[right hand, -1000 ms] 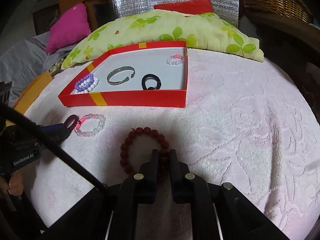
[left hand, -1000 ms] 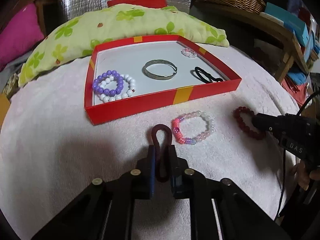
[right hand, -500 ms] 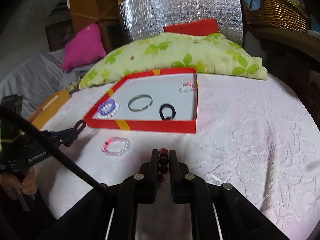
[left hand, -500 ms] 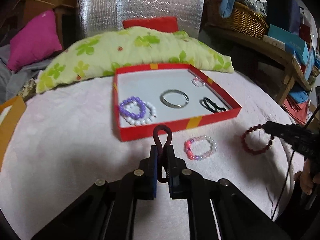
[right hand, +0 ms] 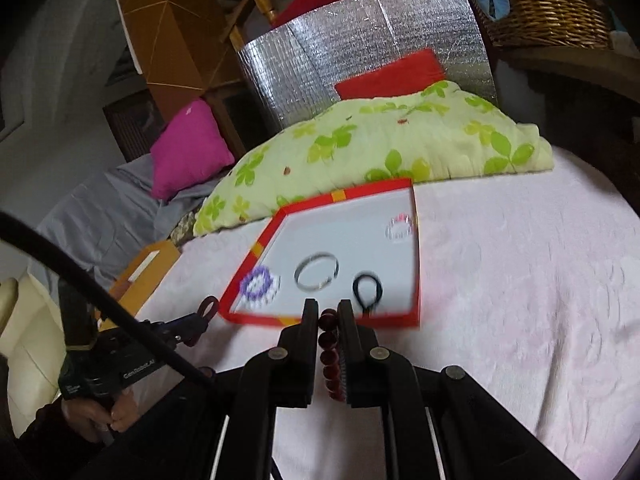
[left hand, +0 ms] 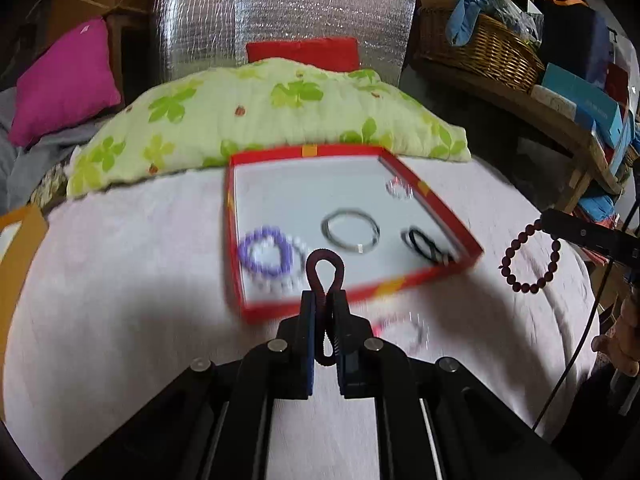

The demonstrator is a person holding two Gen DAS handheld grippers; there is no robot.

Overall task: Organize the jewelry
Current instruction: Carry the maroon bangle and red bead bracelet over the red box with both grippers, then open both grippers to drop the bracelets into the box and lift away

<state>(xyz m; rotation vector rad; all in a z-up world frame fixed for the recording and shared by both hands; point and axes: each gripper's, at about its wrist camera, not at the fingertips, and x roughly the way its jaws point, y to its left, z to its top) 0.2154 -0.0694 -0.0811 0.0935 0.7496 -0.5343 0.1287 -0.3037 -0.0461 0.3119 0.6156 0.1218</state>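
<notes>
Left wrist view: a dark maroon hair tie (left hand: 325, 276) is seen pinched between the closed jaws of the left gripper (left hand: 325, 300), its loop standing up past the fingertips, above the pink towel (left hand: 120, 280). Beyond it, a red tray (left hand: 432, 200) is laid on the towel, and in it a purple bead bracelet (left hand: 264, 254), a metal bangle (left hand: 350, 229), a black hair tie (left hand: 426, 244) and a small clear-and-pink bead bracelet (left hand: 398, 188) are held. A pink and clear bead bracelet (left hand: 404, 330) is left on the towel just in front of the tray. To the right, a dark red bead bracelet (left hand: 530, 258) is seen hanging clamped in the closed right gripper (left hand: 546, 222), clear of the towel.
</notes>
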